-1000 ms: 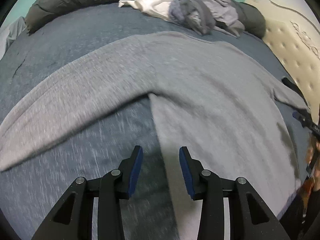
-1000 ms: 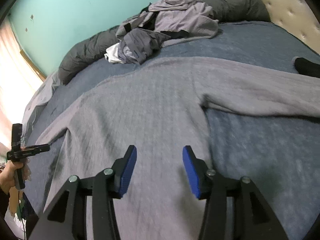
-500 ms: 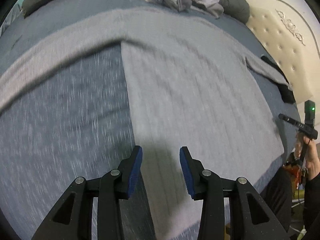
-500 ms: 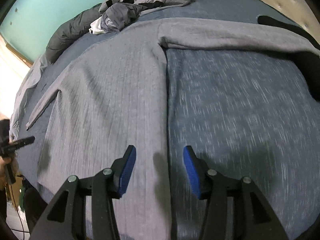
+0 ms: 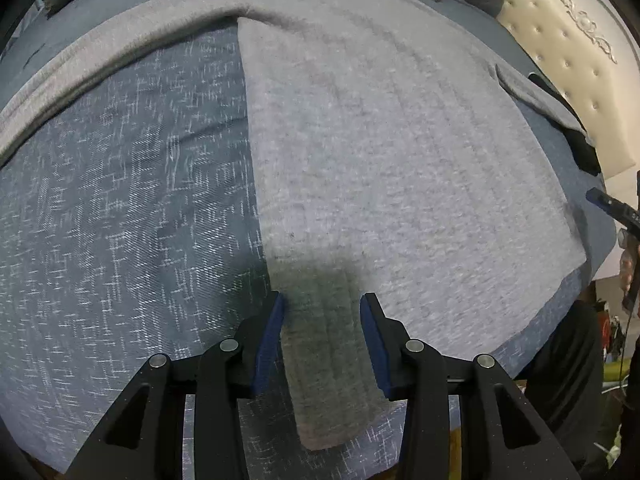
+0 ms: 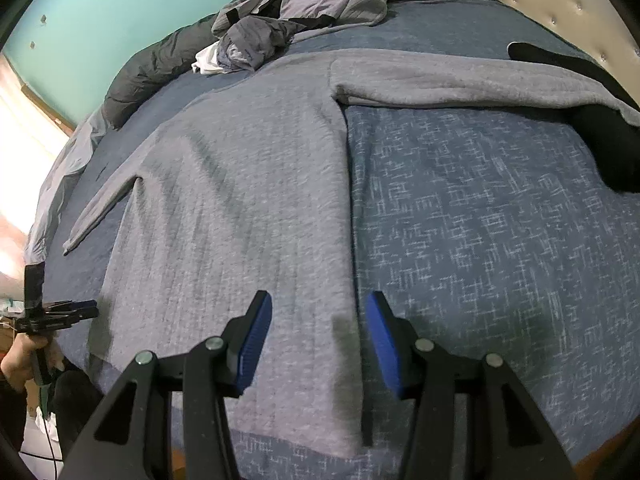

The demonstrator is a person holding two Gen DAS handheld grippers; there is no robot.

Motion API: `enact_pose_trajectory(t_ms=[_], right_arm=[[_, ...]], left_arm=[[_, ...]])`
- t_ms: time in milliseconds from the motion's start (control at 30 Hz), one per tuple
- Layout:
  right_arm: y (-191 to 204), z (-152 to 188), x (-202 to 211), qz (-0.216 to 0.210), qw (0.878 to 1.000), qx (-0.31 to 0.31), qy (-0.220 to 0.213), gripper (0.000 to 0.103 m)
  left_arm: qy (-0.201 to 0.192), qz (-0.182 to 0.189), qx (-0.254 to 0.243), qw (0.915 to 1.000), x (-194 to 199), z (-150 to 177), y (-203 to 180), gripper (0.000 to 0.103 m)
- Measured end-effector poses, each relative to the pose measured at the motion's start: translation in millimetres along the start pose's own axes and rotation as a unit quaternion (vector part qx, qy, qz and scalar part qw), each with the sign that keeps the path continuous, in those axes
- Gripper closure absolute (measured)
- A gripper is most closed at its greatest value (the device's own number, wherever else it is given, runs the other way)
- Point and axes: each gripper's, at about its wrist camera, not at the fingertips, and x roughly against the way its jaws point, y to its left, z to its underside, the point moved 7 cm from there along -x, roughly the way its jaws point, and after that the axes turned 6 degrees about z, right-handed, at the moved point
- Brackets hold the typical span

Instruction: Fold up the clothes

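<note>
A grey long-sleeved sweater point(image 5: 380, 152) point(image 6: 240, 208) lies spread flat on a blue patterned bedspread point(image 5: 120, 220) point(image 6: 480, 220), sleeves stretched out to both sides. My left gripper point(image 5: 322, 308) is open, low over the sweater's bottom left corner, its blue pads straddling the side edge near the hem. My right gripper point(image 6: 318, 312) is open too, hovering over the bottom right corner with the side seam between its fingers. Neither holds cloth.
A heap of other clothes point(image 6: 296, 12) and a dark duvet point(image 6: 160, 64) lie at the far side of the bed. A padded cream headboard point(image 5: 568, 68) is on the right. A black garment point(image 6: 600, 128) lies by the right sleeve. The bed's near edge is just below both grippers.
Both grippers have pulled back from the sweater's chest toward the hem and dropped lower, each ending over a bottom corner. Both stay open.
</note>
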Motion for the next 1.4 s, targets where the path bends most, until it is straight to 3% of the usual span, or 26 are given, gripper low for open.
enact_pose_trajectory(t_ms=[133,233,333,433,667,867,967,1033,1100,1400], right_arm=[[0,4,2,0.001,1.0,0.0,0.001,0.053],[-1,6,3,0.003,1.0,-0.002,0.001,0.053],[1,7,4,0.003,1.0,-0.002,0.001,0.053],[4,9,3,0.001,1.0,0.002,0.003,0.053],[7,12,2,0.005,1.0,0.016,0.01,0.053],[5,13,-1,0.004,1.0,0.013,0.017,0.053],[6,15,-3,0.009,0.999,0.02,0.023,0.053],[3,16,-3,0.011,0.999,0.016,0.027,0.053],[-1,18,-3,0.009,0.999,0.012,0.029,0.053],[-3,25,-5,0.009,0.999,0.011,0.035,0.052]], left_arm=[[0.001,0.008,-0.008,0.9999,-5,3,-3,0.06],[0.001,0.005,-0.02,0.9998,-6,4,-6,0.083],[-0.001,0.004,-0.03,0.9995,-3,5,-8,0.098],[-0.008,0.013,-0.03,0.9994,4,5,-7,0.099],[-0.022,0.03,-0.006,0.9993,36,15,23,0.1],[-0.022,0.033,0.022,0.999,36,23,34,0.097],[-0.022,0.008,0.005,0.9997,39,20,26,0.087],[-0.019,0.006,0.002,0.9998,35,19,25,0.071],[-0.017,0.004,-0.002,0.9999,32,17,24,0.066],[-0.002,-0.003,-0.009,1.0,14,11,23,0.064]])
